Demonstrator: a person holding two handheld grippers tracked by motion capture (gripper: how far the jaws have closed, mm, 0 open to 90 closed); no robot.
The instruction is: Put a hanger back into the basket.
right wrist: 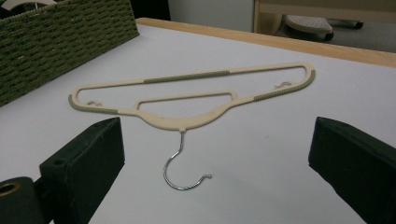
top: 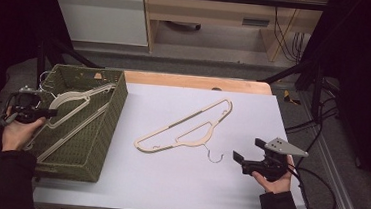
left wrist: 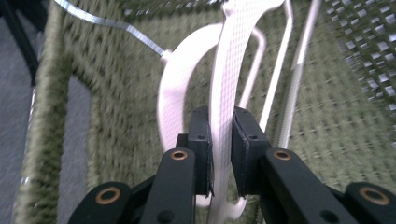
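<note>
In the high view, a green woven basket (top: pixel 102 128) is seen at the left edge of the table (top: pixel 177 184), with a cream hanger (top: pixel 76 101) lying inside it. The left gripper (top: pixel 47 112) is held over the basket's left rim, at that hanger. A second hanger (top: pixel 187 126) lies flat near the table's middle, and the right gripper (top: pixel 246 153) is held near the right edge, apart from it.

In the left gripper view, the jaws are seen closed narrowly around a cream hanger bar (left wrist: pixel 227 88), pads against it.

In the right gripper view, the jaws are spread wide and empty, the second hanger (right wrist: pixel 196 93) lying ahead, its metal hook (right wrist: pixel 180 170) pointing toward them.
</note>
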